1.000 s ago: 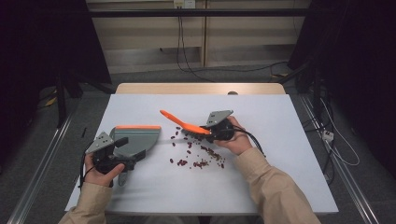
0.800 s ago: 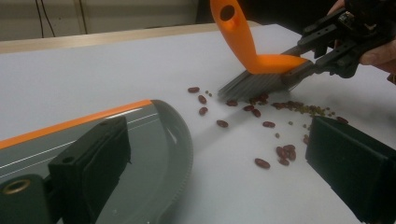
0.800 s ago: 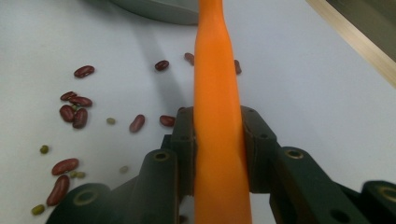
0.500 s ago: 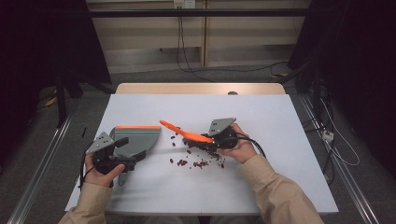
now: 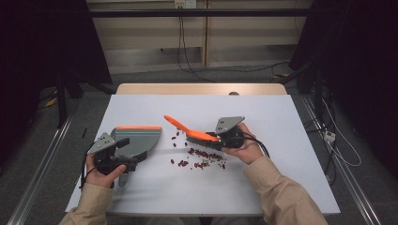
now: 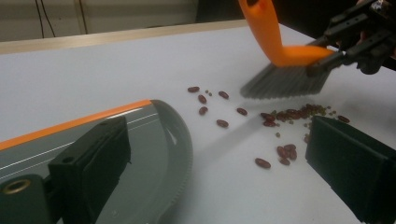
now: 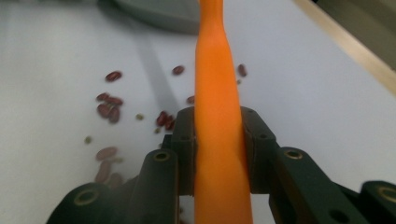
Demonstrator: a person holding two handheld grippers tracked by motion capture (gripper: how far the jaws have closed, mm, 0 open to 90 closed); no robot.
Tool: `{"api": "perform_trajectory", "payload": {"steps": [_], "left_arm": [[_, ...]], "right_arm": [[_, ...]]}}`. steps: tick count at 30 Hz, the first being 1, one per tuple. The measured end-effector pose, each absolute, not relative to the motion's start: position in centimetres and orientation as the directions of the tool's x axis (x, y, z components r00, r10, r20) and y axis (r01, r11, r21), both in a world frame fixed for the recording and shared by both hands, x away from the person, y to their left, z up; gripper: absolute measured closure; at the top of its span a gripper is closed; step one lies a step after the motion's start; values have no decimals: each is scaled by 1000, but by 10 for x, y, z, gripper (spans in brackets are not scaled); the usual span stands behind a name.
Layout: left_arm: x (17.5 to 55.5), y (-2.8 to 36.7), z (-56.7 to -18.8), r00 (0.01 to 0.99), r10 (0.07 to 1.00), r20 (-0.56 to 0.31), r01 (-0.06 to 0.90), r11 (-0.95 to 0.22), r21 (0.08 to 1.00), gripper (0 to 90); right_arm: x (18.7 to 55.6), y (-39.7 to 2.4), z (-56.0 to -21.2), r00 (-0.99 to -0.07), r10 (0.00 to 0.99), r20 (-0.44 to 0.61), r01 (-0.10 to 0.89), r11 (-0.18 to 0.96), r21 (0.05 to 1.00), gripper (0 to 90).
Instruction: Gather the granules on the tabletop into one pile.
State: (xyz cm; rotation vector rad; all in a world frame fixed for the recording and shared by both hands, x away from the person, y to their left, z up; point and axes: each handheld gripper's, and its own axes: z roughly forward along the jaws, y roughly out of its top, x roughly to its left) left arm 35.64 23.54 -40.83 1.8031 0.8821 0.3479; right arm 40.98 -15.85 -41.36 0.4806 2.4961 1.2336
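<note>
Since the earlier frames the right gripper [image 5: 224, 138], clamped on the orange brush [image 5: 190, 131], had shifted a little rightward in the high view, with the bristles now lifted just over the beans [image 5: 202, 158] at frame centre. The left gripper [image 5: 123, 159] stayed at lower left; it looked to be holding the grey dustpan [image 5: 138, 139], though the grip itself was hard to see. White table [image 5: 281, 178], dim room with cables behind; no beans could be seen in the dustpan, all loose on the table between pan and brush.
</note>
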Motion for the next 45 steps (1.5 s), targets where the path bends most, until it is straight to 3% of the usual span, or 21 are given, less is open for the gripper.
{"api": "perform_trajectory", "payload": {"steps": [8,21,45], "left_arm": [[359,234,-410,687,707,-168,408,-184,894,64],[358,244,-410,667,721,-187,418,-155,895,64],[358,244,-410,668,720,-185,416,-156,896,64]], "right_arm": [[454,-143,-411,-869,477,-133,170,540,824,714],[502,-100,-430,-886,425,-188,119,599,792,715],[457,-107,-425,-955,252,-154,54,661,749,712]]}}
